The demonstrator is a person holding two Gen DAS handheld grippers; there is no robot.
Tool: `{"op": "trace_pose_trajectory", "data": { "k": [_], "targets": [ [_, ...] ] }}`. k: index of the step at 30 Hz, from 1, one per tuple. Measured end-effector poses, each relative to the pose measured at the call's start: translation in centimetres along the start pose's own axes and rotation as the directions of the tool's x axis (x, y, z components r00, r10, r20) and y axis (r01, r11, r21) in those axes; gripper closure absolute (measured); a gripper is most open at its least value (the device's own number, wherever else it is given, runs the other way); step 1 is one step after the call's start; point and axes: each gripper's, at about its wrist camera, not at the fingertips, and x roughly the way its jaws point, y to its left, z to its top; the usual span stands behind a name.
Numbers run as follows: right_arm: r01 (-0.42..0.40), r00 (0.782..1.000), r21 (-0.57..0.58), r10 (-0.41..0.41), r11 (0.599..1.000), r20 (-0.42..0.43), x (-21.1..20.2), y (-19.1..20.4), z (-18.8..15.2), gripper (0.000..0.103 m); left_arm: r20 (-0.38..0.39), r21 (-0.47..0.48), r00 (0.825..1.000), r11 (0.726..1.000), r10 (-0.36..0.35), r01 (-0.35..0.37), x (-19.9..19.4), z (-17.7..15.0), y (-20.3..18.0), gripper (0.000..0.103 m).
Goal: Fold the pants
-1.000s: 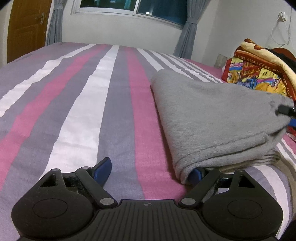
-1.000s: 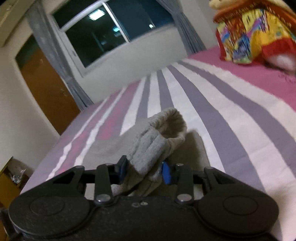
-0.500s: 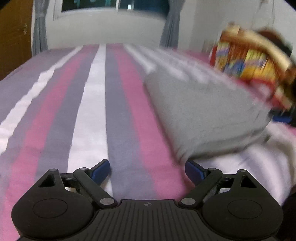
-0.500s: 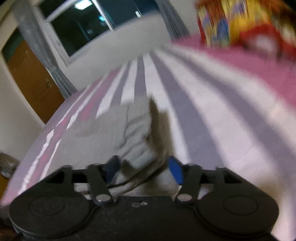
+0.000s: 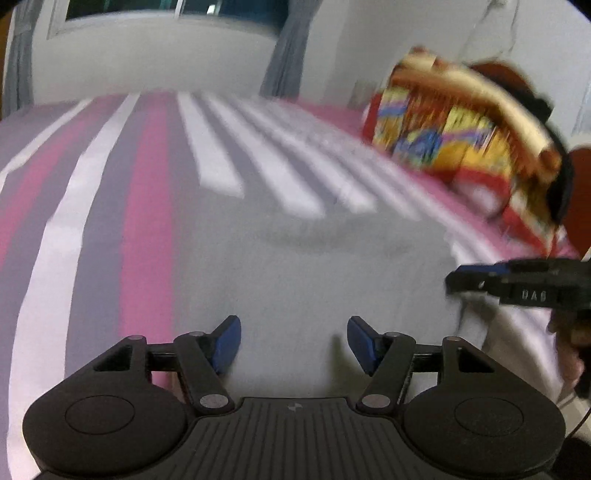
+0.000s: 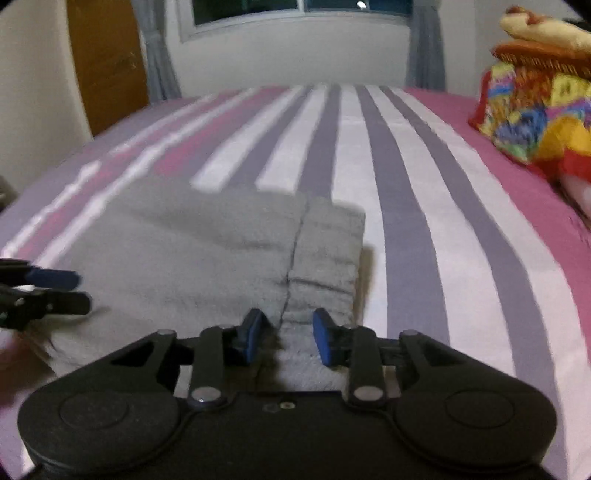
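The grey pants (image 6: 192, 251) lie folded into a thick rectangle on the striped bed, with the ribbed waistband (image 6: 325, 254) along the right edge. In the left wrist view they (image 5: 314, 269) fill the middle, blurred. My left gripper (image 5: 293, 341) is open and empty, hovering over the pants' near edge; it also shows at the left of the right wrist view (image 6: 48, 291). My right gripper (image 6: 284, 338) is open over the near waistband end, holding nothing; it also shows at the right of the left wrist view (image 5: 517, 280).
The pants lie on a bed with pink, grey and white stripes (image 6: 406, 192). A stack of colourful folded blankets (image 6: 539, 110) sits at the right side of the bed, also seen in the left wrist view (image 5: 461, 140). A wall with a window (image 6: 295, 11) is beyond, a wooden door (image 6: 107, 62) at left.
My right gripper has let go of the waistband and opened. My left gripper has moved right from beside the pants to above them, and the pants now lie flat.
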Motion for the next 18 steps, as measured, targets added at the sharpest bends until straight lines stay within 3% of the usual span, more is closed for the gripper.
{"op": "trace_pose_trajectory", "data": {
  "k": [4, 9, 13, 15, 17, 18],
  "targets": [
    [-0.012, 0.999, -0.02, 0.012, 1.0, 0.041, 1.9, 0.0, 3.1, 0.074, 0.016, 0.001, 1.0, 1.0, 0.022, -0.022, 2.8, 3.6, 0.7, 0.04],
    [0.056, 0.994, -0.053, -0.061, 0.997, -0.088, 7.7, -0.2, 3.7, 0.074, -0.117, -0.012, 0.988, 0.995, 0.098, -0.1, 9.6, 4.2, 1.4, 0.04],
    [0.058, 0.995, -0.078, -0.063, 0.995, -0.072, 6.8, -0.1, 3.7, 0.072, -0.095, 0.021, 0.989, 0.993, 0.116, -0.114, 9.2, 4.5, 0.5, 0.04],
    [0.034, 0.999, -0.072, -0.034, 0.997, -0.001, 4.8, 0.5, 4.2, 0.07, -0.043, 0.037, 0.993, 0.994, 0.107, -0.106, 7.6, 4.5, 0.0, 0.04],
    [0.027, 0.999, -0.061, -0.025, 0.998, 0.034, 4.1, 0.7, 4.3, 0.064, -0.061, 0.051, 0.991, 0.992, 0.115, -0.112, 7.8, 3.9, -0.2, 0.04],
    [0.036, 0.999, -0.06, -0.037, 0.998, -0.001, 4.8, 0.7, 3.9, 0.062, -0.083, 0.075, 0.988, 0.989, 0.132, -0.126, 8.4, 3.5, -0.2, 0.04]
  ]
}}
